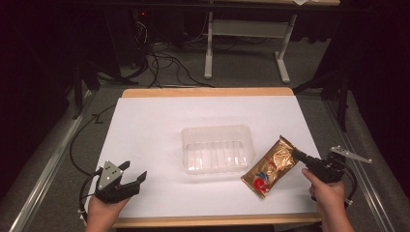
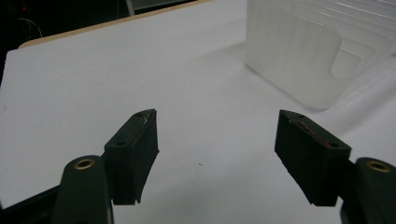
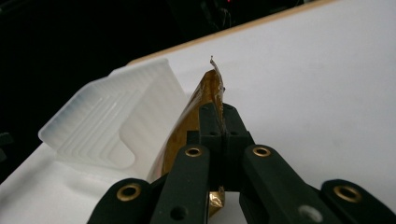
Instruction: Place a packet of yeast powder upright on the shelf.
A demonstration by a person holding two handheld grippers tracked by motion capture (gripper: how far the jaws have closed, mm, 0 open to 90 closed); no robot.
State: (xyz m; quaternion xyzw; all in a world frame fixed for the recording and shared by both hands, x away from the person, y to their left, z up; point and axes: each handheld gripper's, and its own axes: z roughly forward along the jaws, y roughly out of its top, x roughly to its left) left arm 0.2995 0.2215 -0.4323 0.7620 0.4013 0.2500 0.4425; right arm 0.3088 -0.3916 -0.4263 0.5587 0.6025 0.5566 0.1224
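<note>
White surface (image 1: 159,121) with wood edging, dark room beyond; right tool (image 1: 296,153) clamps gold packet (image 1: 270,167) at 4 o'clock of clear tub (image 1: 217,149), left tool (image 1: 131,173) agape at 8.

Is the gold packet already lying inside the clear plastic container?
No: in the high view the gold packet lies on the white table beside the clear container, with the right gripper closed on its edge.

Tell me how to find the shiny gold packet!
Look at the white table and find the clear plastic tub in its middle. Just right of the tub lies the gold packet, its edge pinched by the right gripper. It is the one shiny, colourful thing, gold with a red and blue mark.
</note>
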